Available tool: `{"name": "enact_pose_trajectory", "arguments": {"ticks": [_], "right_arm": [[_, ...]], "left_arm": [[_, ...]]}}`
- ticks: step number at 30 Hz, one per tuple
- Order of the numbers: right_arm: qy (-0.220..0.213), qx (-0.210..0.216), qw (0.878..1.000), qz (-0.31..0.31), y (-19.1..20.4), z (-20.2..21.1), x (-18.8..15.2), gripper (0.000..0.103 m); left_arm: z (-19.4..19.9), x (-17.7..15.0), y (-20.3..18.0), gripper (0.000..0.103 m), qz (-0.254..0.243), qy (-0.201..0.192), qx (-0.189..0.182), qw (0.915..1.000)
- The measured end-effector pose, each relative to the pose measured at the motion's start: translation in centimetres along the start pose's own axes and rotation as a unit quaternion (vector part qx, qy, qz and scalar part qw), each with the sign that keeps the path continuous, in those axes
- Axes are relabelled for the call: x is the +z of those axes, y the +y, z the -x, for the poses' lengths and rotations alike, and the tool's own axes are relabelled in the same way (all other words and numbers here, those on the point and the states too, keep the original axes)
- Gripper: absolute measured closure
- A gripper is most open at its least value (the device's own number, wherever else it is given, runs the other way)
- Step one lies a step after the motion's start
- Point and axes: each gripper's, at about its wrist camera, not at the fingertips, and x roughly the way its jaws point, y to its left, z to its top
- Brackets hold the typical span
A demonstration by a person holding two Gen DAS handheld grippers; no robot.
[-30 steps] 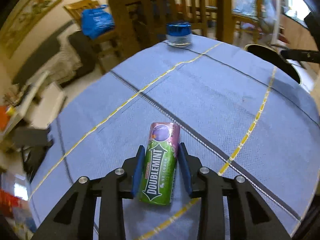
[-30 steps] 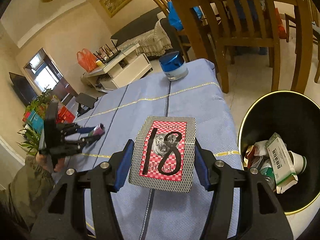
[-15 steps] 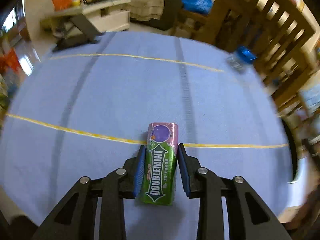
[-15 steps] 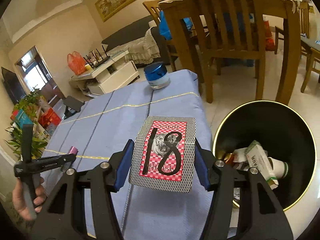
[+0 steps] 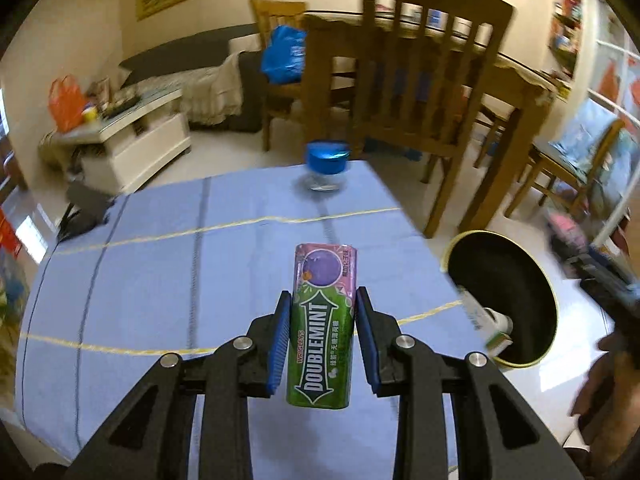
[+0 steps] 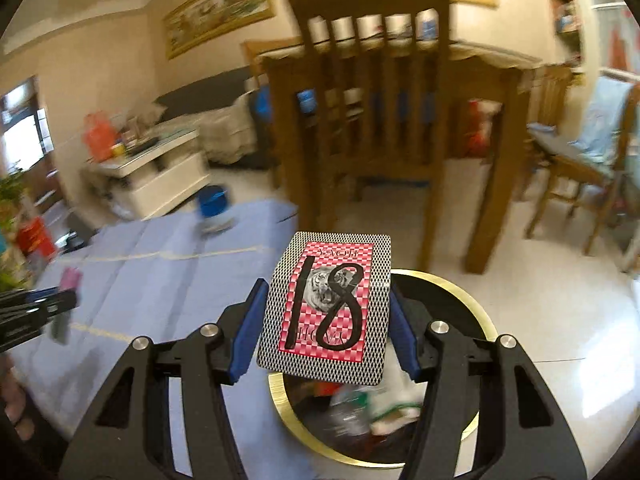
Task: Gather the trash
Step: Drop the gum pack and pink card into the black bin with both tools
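Two items are gripped: a Doublemint pack (image 5: 322,328) is clamped by the left gripper (image 5: 322,344) above the blue tablecloth (image 5: 160,272); a playing-card box (image 6: 326,308) is pinched by the right gripper (image 6: 326,320) over the black bin (image 6: 460,432) of trash, right of the table.

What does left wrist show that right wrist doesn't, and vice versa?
Left wrist only: the left gripper close up, shut on the Doublemint pack, label readable, held above the tablecloth.

Right wrist only: the right gripper shut on the card box marked 18, held over the bin, with trash visible inside.

Both: the bin beside the table, the blue-lidded jar at the table's far end, the wooden chair, the blue tablecloth.
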Motion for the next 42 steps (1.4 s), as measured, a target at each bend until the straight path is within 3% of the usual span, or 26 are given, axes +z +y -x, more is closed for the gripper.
{"name": "enact_pose_trajectory", "arguments": {"ticks": [2,3,7,15,16,17,18,23,32,35,36,37,42], "right_arm": [[0.029,-0.016,0.999,-0.025,-1.8,-1.6,-1.1,0.047],[0.058,-0.012,0.996,-0.067,-3.5,-2.7,-1.5,0.047],[0.046,-0.015,0.994,-0.102,-5.5,-2.7,-1.1,0.047],[0.089,-0.009,0.986,-0.140,-6.8,-4.2,-1.6,0.046],[0.095,-0.021,0.985,-0.142,-7.0,-4.3,-1.7,0.036],[0.100,-0.033,0.983,-0.147,-7.4,-4.4,-1.9,0.018],[0.094,-0.027,0.983,-0.157,-7.8,-4.1,-1.8,0.011],[0.025,-0.043,0.978,-0.201,-10.3,-0.7,-1.3,0.007],[-0.070,-0.081,0.939,-0.327,-17.2,4.1,-3.1,0.006],[-0.081,-0.082,0.933,-0.340,-18.1,4.9,-3.3,0.006],[-0.080,-0.080,0.933,-0.341,-18.3,4.9,-3.4,0.006],[-0.078,-0.079,0.934,-0.341,-18.3,4.8,-3.3,0.006],[-0.070,-0.082,0.939,-0.327,-17.3,4.0,-2.9,0.006]], "left_arm": [[-0.7,0.1,-2.0,0.073,-0.016,-0.001,-0.004,0.9999],[-0.8,0.0,-2.8,0.073,-0.023,-0.002,-0.006,0.9997],[-1.3,0.0,-5.6,0.073,-0.053,-0.007,-0.012,0.9985],[-2.8,0.2,-9.9,0.073,-0.090,0.001,-0.025,0.9956],[-3.0,0.2,-10.3,0.073,-0.094,0.002,-0.027,0.9952],[-3.4,0.3,-11.2,0.073,-0.100,0.004,-0.033,0.9944],[-3.5,0.2,-11.8,0.073,-0.104,0.006,-0.036,0.9939],[-5.4,0.6,-15.4,0.074,-0.130,0.020,-0.064,0.9893],[-8.8,1.7,-19.8,0.073,-0.150,0.039,-0.095,0.9833],[-10.0,2.1,-20.2,0.067,-0.144,0.048,-0.094,0.9839],[-10.2,2.1,-20.1,0.054,-0.142,0.051,-0.094,0.9841],[-10.3,2.1,-20.0,0.049,-0.141,0.050,-0.091,0.9846],[-9.8,1.5,-18.4,0.049,-0.137,0.051,-0.086,0.9855]]}}
